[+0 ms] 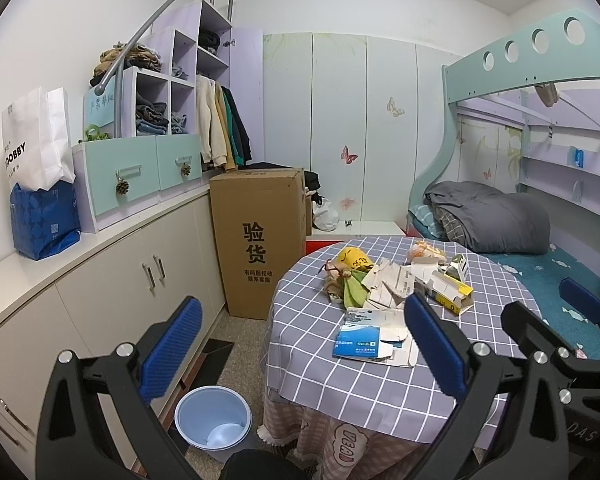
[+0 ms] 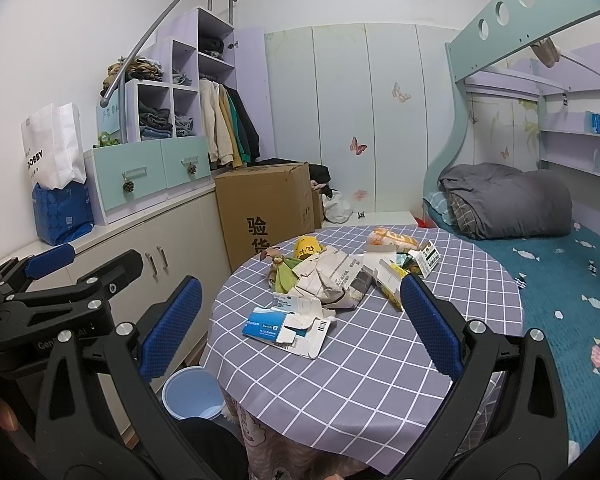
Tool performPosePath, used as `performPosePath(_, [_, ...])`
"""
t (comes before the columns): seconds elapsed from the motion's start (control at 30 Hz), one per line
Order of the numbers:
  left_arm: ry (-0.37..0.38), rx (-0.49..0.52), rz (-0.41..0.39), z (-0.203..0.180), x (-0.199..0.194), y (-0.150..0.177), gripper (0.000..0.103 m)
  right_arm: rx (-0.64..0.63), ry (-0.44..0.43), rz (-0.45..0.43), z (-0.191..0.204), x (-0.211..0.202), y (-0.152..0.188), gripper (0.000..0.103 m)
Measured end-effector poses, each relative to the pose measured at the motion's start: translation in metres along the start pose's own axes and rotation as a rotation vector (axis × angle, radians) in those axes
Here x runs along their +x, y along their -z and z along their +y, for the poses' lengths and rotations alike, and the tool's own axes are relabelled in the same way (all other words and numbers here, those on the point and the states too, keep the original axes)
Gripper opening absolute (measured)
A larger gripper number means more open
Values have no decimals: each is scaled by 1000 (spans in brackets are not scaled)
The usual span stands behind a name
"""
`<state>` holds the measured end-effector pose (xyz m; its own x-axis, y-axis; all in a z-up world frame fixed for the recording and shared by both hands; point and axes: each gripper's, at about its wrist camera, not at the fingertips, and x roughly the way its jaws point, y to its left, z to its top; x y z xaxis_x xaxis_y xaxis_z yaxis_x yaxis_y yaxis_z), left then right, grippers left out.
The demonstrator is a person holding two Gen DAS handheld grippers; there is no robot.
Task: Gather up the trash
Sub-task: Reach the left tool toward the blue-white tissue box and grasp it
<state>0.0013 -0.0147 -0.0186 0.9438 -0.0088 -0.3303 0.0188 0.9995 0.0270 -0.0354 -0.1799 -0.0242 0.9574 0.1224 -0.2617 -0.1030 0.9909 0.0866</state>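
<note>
— How do the fingers stand?

— Both pairs are spread wide with nothing between them. The left gripper (image 1: 300, 344) hangs above the near edge of the round table (image 1: 380, 392), its blue pads (image 1: 172, 350) well apart. The right gripper (image 2: 300, 324) is held the same way over the same table, its fingers (image 2: 430, 322) gaping and empty.

— And the trash?

— It all lies on the table's checked cloth. Nearest is a flattened blue-and-white box (image 1: 358, 344), resting on torn white cardboard. Behind it sits a heap of crumpled paper (image 1: 388, 284), touching a green rag (image 1: 354, 290) and a yellow cup (image 1: 354, 260) on the pile's left. To the right of the heap is an opened yellow-and-white carton (image 1: 450, 292), and farther back an orange snack wrapper (image 1: 422, 250).

— Is there somewhere to put it?

— A pale blue bin (image 1: 213, 418) stands on the floor just beside the table, on its left, below the left gripper. From the right wrist view the bin (image 2: 194, 394) shows partly tucked under the cloth's edge.

— What surrounds that?

— A tall brown cardboard box (image 1: 260, 240) stands beyond the table against the low white cabinets (image 1: 120, 272). A bunk bed (image 1: 540, 240) with a grey quilt lies to the right.
</note>
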Motion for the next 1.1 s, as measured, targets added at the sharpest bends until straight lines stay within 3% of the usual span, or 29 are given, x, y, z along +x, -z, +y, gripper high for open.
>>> performPosePath(0.4, [0,1,34,-1,7,-3,99,0,3,12,1,1,-2,97])
performPosePath(0.67, [18,-14,114,-5,33,4,99,101,-21,114,-21,30,7,97])
performPosePath(1.1, [89,7,395,-32,127,47,99,213,75,304,-72,84,40,97])
